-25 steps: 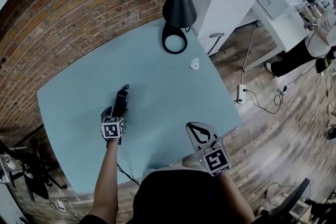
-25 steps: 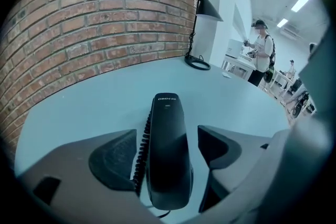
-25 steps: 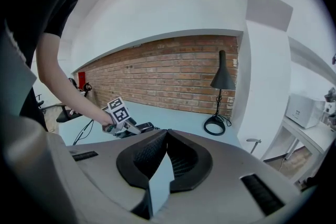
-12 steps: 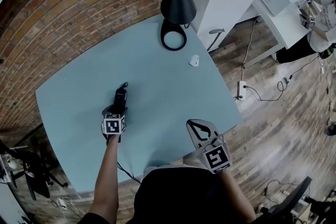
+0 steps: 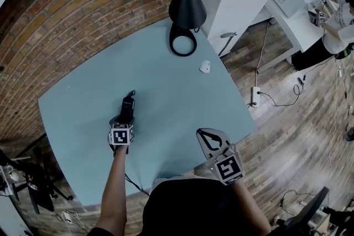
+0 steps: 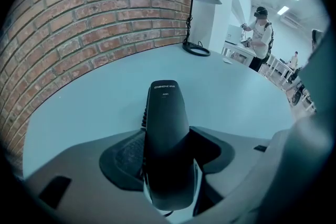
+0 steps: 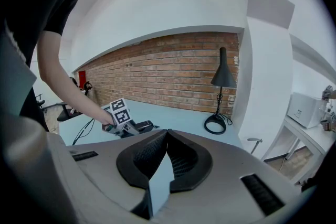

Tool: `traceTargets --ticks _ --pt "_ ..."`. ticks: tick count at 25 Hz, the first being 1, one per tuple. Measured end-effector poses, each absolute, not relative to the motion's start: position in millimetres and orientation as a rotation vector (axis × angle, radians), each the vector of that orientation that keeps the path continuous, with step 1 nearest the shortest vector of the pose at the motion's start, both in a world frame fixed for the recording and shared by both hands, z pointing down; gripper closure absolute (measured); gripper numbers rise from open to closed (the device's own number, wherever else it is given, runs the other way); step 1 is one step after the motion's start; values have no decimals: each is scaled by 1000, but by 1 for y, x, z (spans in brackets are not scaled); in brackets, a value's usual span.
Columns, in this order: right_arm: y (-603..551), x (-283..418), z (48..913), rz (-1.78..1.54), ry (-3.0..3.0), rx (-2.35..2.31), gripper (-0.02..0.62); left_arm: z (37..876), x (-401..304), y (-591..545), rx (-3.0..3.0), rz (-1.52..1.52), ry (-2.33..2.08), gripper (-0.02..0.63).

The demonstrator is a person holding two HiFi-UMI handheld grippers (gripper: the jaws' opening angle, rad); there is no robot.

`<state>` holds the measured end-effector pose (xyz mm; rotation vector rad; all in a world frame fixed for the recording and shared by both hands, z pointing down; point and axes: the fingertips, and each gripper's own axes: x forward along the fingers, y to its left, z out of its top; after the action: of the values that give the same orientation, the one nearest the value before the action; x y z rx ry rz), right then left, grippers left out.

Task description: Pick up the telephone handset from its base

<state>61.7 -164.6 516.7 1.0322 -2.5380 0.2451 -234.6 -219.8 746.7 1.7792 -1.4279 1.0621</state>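
Note:
The black telephone handset [image 5: 128,104] lies lengthwise on the pale blue table [image 5: 166,96], and its base under it is hidden. My left gripper [image 5: 124,119] points steeply down over the handset's near end. In the left gripper view the handset [image 6: 167,123] fills the gap between the two dark pads [image 6: 123,155]. The jaws are closing around it, and a thin sliver of light still shows on the right side. A coiled cord [image 6: 144,113] peeks out at the handset's left. My right gripper [image 5: 209,140] hangs at the table's near edge, shut and empty [image 7: 165,157].
A black desk lamp [image 5: 187,4] with a ring base [image 5: 183,41] stands at the table's far corner. A small white object [image 5: 205,67] lies near the right edge. A power strip [image 5: 254,99] and cables are on the wooden floor. A person [image 5: 332,19] stands at a white desk.
The left gripper's jaws have narrowed around the handset. The hand shifted only slightly. The right gripper has stayed still.

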Motion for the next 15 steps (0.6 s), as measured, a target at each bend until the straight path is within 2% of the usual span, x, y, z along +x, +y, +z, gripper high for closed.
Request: traceTargets --ticks 15 --pt "-164 55 515 231 -2547 1023 572 740 -235 -220 1790 1058 -1417 337"
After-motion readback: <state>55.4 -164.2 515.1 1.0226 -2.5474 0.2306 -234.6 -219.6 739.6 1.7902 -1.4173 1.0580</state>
